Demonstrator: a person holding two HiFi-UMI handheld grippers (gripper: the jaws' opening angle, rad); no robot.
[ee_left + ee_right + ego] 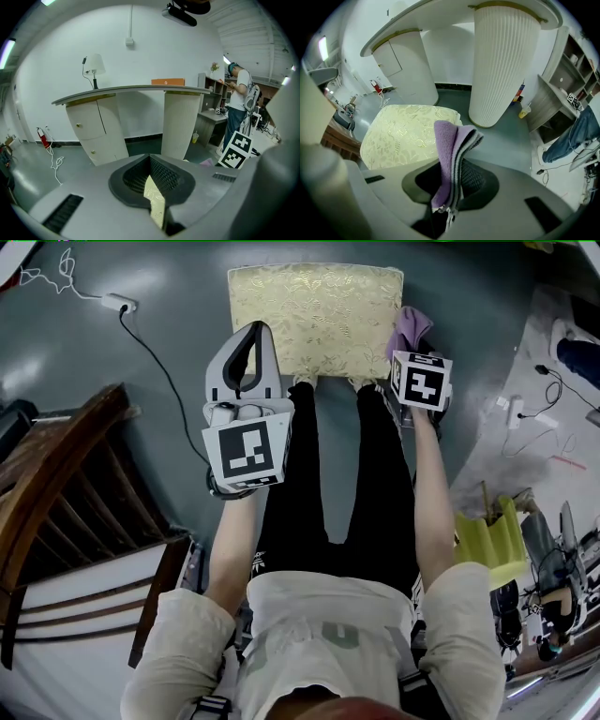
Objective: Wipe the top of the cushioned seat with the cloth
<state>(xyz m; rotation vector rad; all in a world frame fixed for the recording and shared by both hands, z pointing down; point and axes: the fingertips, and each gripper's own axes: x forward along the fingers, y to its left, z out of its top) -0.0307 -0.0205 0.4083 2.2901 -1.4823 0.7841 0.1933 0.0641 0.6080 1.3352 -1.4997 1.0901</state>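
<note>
The cushioned seat point(316, 306) is a low square stool with a pale gold patterned top, on the floor just ahead of the person's feet. My right gripper point(412, 345) is at the seat's near right corner, shut on a folded purple cloth point(410, 329). In the right gripper view the cloth point(452, 150) stands up out of the jaws of the right gripper point(450, 183), with the seat point(405, 136) beyond and to the left. My left gripper point(260, 331) hovers over the seat's near left edge, jaws together and holding nothing. A sliver of seat point(154, 199) shows below the left gripper point(151, 180).
A dark wooden chair point(66, 484) stands at the left. A white cable and plug point(117, 304) lie on the grey floor. A curved white counter point(131, 89) with a ribbed column point(506, 61) stands behind the seat. A person point(241, 103) stands by desks at the right.
</note>
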